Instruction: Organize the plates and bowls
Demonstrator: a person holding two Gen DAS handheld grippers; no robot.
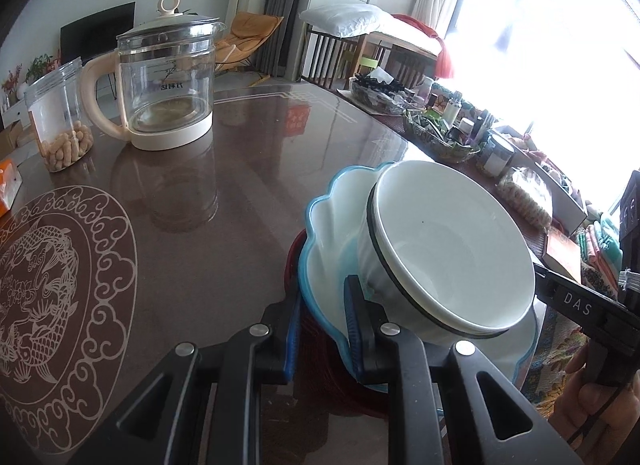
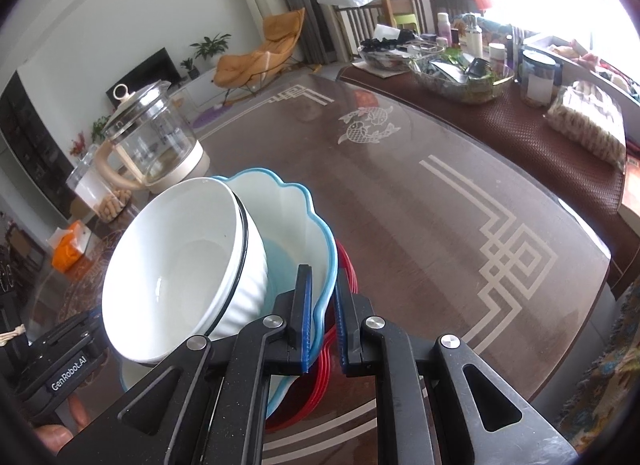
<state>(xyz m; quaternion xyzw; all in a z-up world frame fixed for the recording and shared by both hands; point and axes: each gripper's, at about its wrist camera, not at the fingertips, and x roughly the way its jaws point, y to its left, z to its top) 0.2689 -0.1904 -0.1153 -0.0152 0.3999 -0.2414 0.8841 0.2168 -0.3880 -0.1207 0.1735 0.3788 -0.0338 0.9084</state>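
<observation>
A stack of dishes sits between my two grippers. At its bottom are red plates [image 2: 349, 269] [image 1: 293, 261], with a blue-rimmed scalloped plate [image 2: 298, 213] [image 1: 332, 217] on them. On top, tilted, is a white bowl [image 2: 176, 265] [image 1: 452, 249] nested in a ribbed, black-rimmed bowl. My left gripper [image 1: 324, 305] is shut on the stack's near rim, pads on the blue and red plates. On the opposite rim my right gripper [image 2: 321, 297] is shut the same way. Each view shows the other gripper's black body at its edge. I cannot tell whether the stack touches the table.
The brown glass-topped table [image 2: 440, 205] carries a glass kettle [image 1: 168, 81] [image 2: 152, 141] and a clear jar of peanuts [image 1: 60, 117] at the far left. Glass dishes full of small items [image 2: 460, 73] [image 1: 440, 133], jars and packets crowd a mat along the right side.
</observation>
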